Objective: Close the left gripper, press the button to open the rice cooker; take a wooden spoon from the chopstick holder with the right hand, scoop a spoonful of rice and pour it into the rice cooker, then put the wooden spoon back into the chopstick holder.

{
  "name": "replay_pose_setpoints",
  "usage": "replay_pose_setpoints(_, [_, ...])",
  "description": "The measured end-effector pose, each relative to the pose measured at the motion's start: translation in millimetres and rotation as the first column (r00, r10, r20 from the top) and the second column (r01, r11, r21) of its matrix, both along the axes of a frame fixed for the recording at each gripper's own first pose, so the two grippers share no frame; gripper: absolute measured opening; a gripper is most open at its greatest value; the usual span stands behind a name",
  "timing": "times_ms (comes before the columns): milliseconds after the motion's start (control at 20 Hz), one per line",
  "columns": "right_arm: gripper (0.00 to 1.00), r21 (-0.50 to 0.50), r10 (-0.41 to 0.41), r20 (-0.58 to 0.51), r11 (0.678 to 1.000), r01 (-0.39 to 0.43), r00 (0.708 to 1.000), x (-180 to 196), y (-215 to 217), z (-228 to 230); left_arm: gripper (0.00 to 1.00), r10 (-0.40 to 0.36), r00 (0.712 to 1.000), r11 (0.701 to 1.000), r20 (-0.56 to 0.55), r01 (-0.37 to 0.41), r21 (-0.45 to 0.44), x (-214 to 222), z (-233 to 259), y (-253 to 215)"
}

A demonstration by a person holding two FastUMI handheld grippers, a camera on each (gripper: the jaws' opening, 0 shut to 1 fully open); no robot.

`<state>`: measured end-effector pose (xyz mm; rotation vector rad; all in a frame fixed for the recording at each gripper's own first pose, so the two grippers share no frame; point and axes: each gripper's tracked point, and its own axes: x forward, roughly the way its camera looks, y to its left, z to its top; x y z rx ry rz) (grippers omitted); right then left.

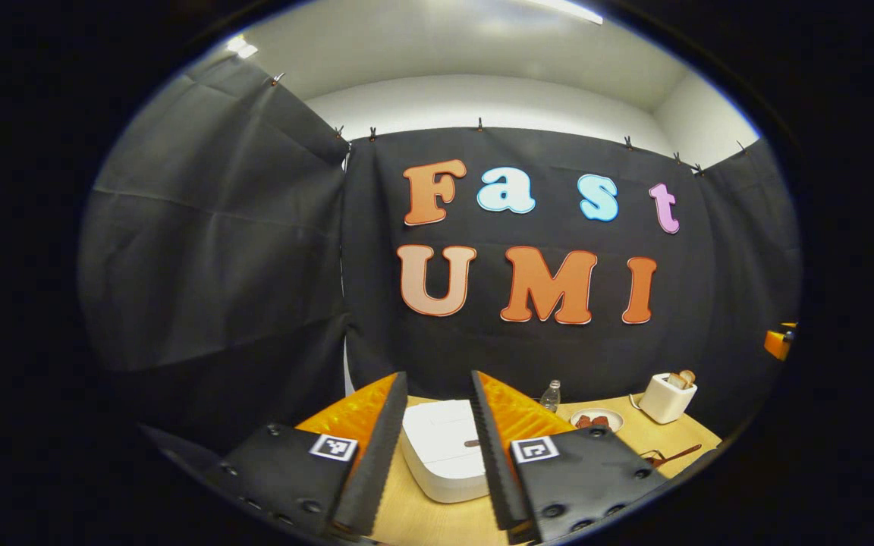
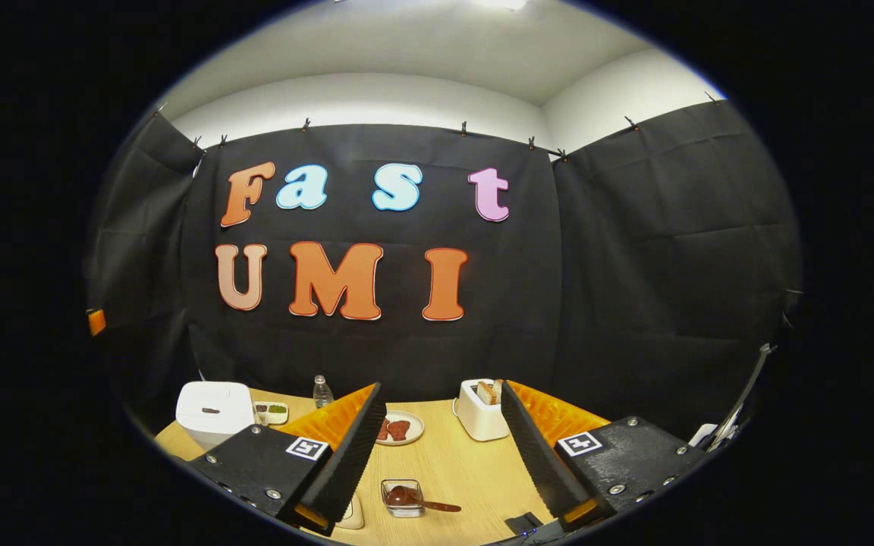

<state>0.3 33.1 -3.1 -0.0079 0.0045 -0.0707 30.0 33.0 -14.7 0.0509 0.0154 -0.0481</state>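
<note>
Left gripper view: high over the table [image 1: 414, 516], facing the back wall, cooker [image 1: 444, 447] near.
Right gripper view: farther right, same facing.
Shared: cooker [image 2: 215, 409], toaster [image 1: 667, 397], bottle [image 1: 550, 396].

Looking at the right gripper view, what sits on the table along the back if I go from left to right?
White rice cooker → small tray of sauces → clear water bottle → plate with reddish food → white toaster with bread in it.
</note>
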Motion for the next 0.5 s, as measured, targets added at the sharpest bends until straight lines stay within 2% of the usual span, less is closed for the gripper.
replay_pose_setpoints(50, [0.94,0.003,0.003,0.000,1.000,-0.003,1.000,1,-1,0,0.39,-0.046,0.999,0.999,-0.008,0.046,-0.012,-2,0,-13])
replay_pose_setpoints(200, [0.94,0.002,-0.002,-0.005,1.000,0.002,1.000,2,-4,-4,0.41,-0.070,0.997,0.997,-0.030,0.070,-0.012,4,-6,-18])
replay_pose_setpoints(250, [0.94,0.000,-0.004,-0.009,1.000,0.004,1.000,2,-5,-5,0.38,-0.010,1.000,1.000,-0.013,0.010,0.000,2,2,-10])
replay_pose_setpoints(350, [0.94,0.000,-0.010,-0.016,1.000,0.010,1.000,0,-9,-9,0.07,-0.028,1.000,1.000,-0.004,0.028,-0.014,8,4,-16])
replay_pose_setpoints(500, [0.94,0.017,-0.016,-0.022,1.000,0.016,1.000,-4,-13,-12,0.04,-0.112,0.992,0.993,-0.060,0.111,-0.029,17,-15,-40])
